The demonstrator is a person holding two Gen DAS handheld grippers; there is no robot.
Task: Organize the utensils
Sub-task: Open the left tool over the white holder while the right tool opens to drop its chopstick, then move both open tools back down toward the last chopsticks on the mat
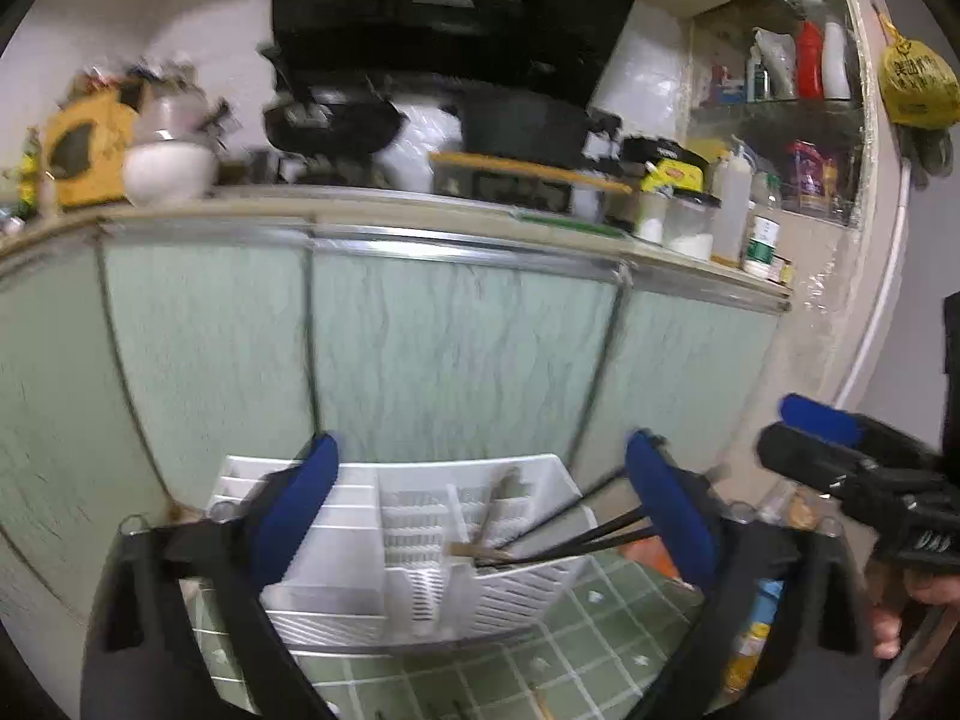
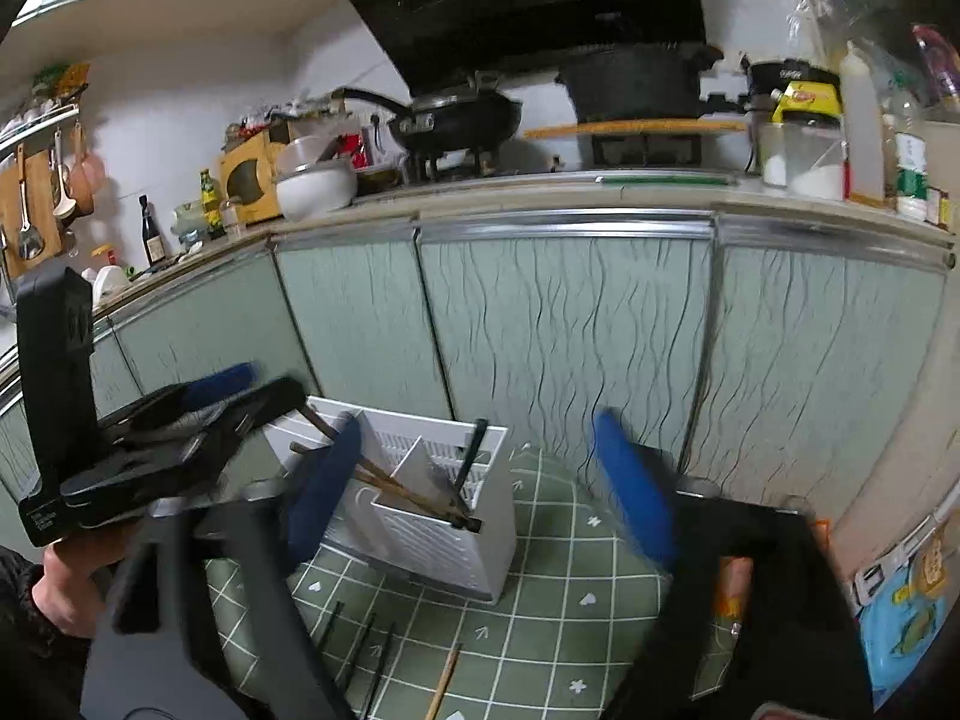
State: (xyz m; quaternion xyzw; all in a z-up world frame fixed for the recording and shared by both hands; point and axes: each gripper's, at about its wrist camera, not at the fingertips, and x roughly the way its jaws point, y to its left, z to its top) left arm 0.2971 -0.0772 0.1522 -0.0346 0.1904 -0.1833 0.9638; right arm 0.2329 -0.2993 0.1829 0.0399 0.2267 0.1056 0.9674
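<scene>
both claws, left claw [image 1: 480,504] and right claw [image 2: 480,480], gape wide and empty above loose chopsticks [image 2: 384,669] on the tiled mat [image 2: 558,570]; beyond, the white utensil holder [image 2: 444,534] carries leaning sticks, liable to tip if knocked.

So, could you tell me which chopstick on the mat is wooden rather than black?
The rightmost chopstick; it is light brown, while the black chopsticks lie left of it.

Ahead of my fingers [image 2: 636,486], padded in matt blue, stands a white slotted plastic utensil caddy [image 2: 432,516] holding wooden chopsticks [image 2: 408,495] on a smooth green mat [image 2: 564,588].
</scene>
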